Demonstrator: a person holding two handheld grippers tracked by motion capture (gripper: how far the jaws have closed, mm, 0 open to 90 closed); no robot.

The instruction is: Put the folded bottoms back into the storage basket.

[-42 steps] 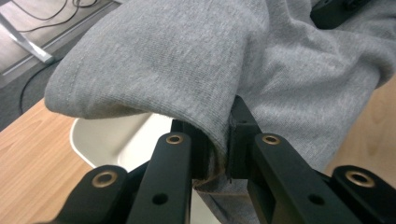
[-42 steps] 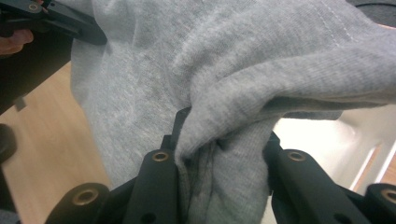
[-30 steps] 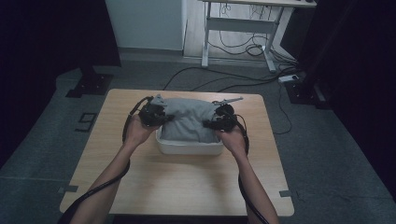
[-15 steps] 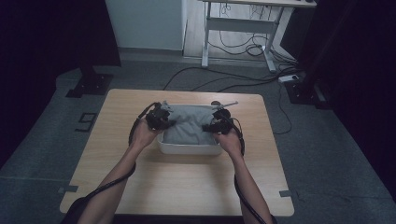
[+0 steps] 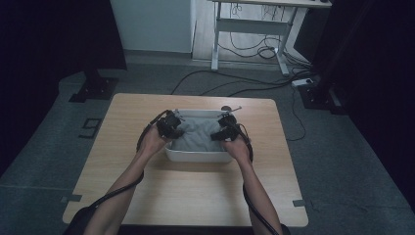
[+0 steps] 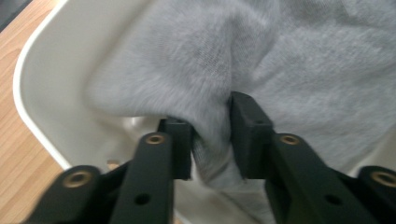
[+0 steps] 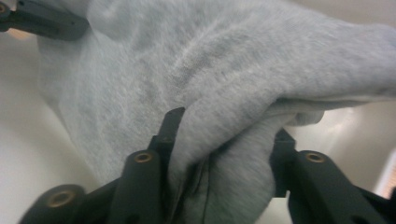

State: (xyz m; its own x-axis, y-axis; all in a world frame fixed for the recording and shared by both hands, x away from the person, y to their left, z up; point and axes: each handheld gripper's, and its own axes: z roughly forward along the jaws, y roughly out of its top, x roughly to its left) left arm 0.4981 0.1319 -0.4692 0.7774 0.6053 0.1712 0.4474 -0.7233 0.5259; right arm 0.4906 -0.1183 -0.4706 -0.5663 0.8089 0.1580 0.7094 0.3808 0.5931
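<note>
Two tongs work at a white tub (image 5: 198, 155) that stands near the middle of the wooden worktop (image 5: 195, 196). A grey cloth (image 5: 195, 134) lies bunched inside the tub, filling most of it and reaching from one short wall to the other.

The left tongs (image 5: 172, 128) sit at the cloth's left end, just inside the tub's left wall. In the left gripper view their jaws stand narrowly apart with a fold of the cloth (image 6: 215, 149) between them; they have just been opening, and the fold still touches both pads. The tub's rounded white rim (image 6: 28, 116) curves past on the left there, with bare worktop (image 6: 11, 154) beyond it.

The right tongs (image 5: 221, 132) sit at the cloth's right end. In the right gripper view a thick bunch of cloth (image 7: 224, 158) fills the gap between the jaws; these too have just been opening. The left tongs (image 7: 46, 21) show at the top left corner, at the cloth's far end.
</note>
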